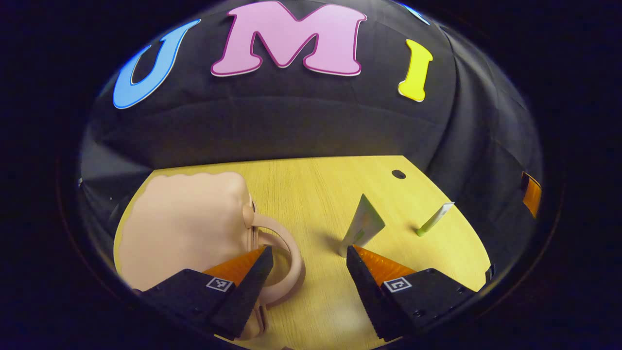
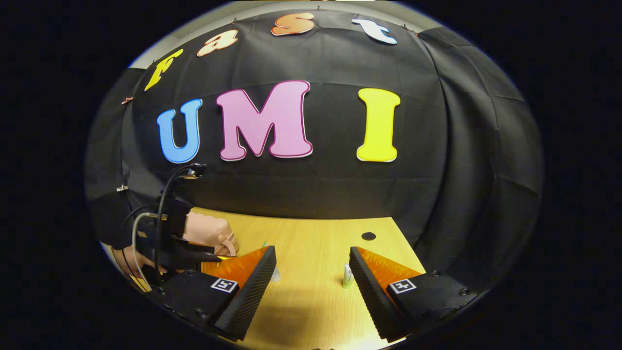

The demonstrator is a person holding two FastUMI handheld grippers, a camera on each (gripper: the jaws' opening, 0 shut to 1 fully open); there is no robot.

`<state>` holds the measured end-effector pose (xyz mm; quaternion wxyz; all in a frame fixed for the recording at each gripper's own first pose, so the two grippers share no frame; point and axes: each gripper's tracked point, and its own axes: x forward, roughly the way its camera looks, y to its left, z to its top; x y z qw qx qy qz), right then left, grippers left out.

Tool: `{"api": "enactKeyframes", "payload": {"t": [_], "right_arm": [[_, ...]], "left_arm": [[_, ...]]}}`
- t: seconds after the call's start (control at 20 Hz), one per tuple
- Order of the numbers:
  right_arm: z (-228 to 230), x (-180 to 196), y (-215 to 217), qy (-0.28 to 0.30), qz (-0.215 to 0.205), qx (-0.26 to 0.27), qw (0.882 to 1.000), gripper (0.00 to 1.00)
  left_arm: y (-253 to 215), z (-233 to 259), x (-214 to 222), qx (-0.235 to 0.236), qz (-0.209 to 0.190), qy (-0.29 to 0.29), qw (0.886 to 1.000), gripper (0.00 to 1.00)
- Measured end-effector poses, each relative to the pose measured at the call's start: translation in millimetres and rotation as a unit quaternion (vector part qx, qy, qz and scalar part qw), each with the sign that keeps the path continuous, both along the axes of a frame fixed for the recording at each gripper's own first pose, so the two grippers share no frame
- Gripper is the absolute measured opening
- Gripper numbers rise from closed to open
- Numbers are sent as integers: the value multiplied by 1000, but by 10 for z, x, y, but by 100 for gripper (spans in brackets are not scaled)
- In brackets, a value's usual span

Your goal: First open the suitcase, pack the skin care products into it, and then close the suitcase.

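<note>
The pale pink suitcase (image 1: 184,223) lies closed on the left of the wooden table (image 1: 316,194), its loop handle (image 1: 291,257) pointing toward me. My left gripper (image 1: 308,253) is open, its left finger just above the handle and nothing between the fingers. A white-and-green tube (image 1: 363,224) stands just beyond the right fingertip, and a thin tube with a green cap (image 1: 434,218) stands farther right. My right gripper (image 2: 312,253) is open and empty over the table. A small tube (image 2: 348,277) shows by its right finger. The left gripper (image 2: 209,255), hand-held, hovers at the suitcase (image 2: 209,231).
A round cable hole (image 1: 398,174) sits near the table's far right corner. Black cloth walls close in behind and on the right. Cables (image 2: 163,204) trail from the other gripper. An orange object (image 1: 532,194) shows off the table's right edge.
</note>
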<state>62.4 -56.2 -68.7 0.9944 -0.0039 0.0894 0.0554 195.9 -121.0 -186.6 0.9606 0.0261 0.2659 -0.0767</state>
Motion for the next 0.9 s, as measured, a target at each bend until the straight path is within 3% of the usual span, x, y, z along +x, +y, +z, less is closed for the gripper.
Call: {"api": "enactKeyframes", "payload": {"t": [0.1,0.15,0.2,0.35,0.45,0.55,0.6,0.65,0.8,0.9], "right_arm": [[-138,13,-30,26,0,14,1000,96],[-229,24,-50,47,-2,28,999,96],[-292,43,-54,62,-4,43,997,96],[-336,136,-99,71,-6,55,996,97],[-345,191,-147,70,-8,54,996,97],[-368,194,-172,73,-9,54,996,97],[-376,196,-187,73,-9,52,996,97],[-382,196,-197,72,-8,49,996,97],[-397,187,-204,71,-5,48,996,98],[-414,189,-193,71,-3,50,996,98]], "left_arm": [[71,-122,157,33,12,7,999,95],[59,-118,232,48,10,4,999,88],[-16,-158,259,45,6,18,999,82],[-5,-390,246,52,28,61,996,81],[14,-538,249,43,56,84,994,73],[104,-561,358,61,70,74,993,69],[143,-602,392,68,79,79,991,60],[156,-669,373,69,85,92,990,43],[191,-686,411,64,90,93,990,23],[158,-641,397,54,73,89,992,19]]}}
